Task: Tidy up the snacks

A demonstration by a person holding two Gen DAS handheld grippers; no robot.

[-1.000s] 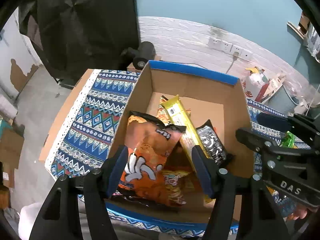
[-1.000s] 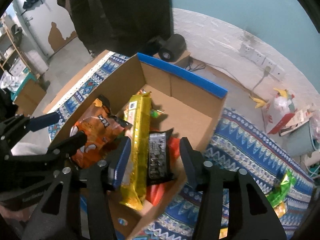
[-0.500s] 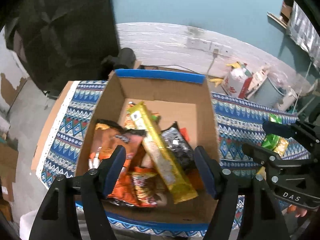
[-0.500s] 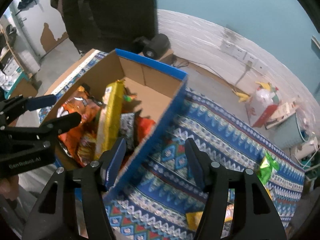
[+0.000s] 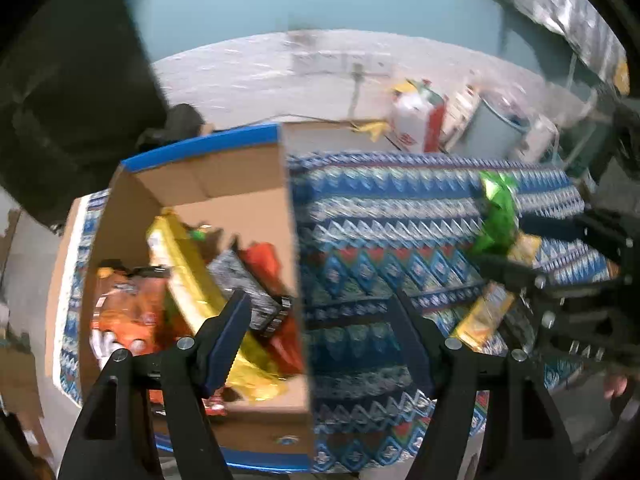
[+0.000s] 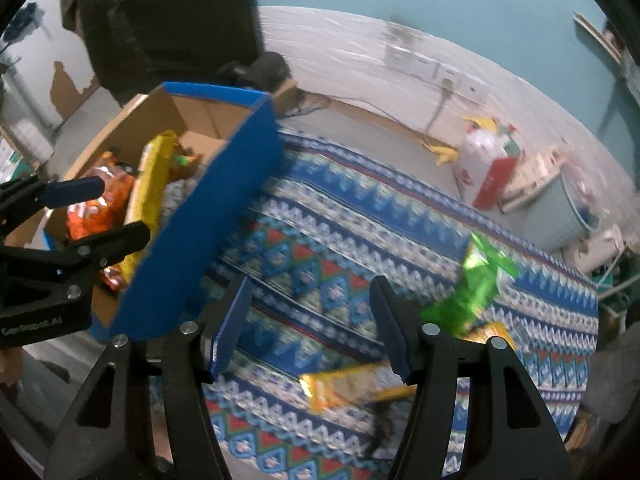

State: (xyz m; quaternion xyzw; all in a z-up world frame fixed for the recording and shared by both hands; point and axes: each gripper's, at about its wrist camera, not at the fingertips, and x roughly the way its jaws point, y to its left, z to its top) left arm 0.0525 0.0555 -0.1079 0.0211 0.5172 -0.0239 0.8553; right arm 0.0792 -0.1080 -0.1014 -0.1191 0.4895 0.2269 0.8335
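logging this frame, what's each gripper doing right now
Left gripper: open, nothing held, over the box edge.
Right gripper: open, nothing held, over the cloth.

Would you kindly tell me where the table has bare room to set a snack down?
Bare cloth lies between the cardboard box and the green packet. The box's far end is bare cardboard. It is crowded around the yellow packets and among the box's near snacks.

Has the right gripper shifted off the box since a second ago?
Yes. The right gripper was over the cardboard box; now the box sits to its left and its open jaws frame the patterned tablecloth.
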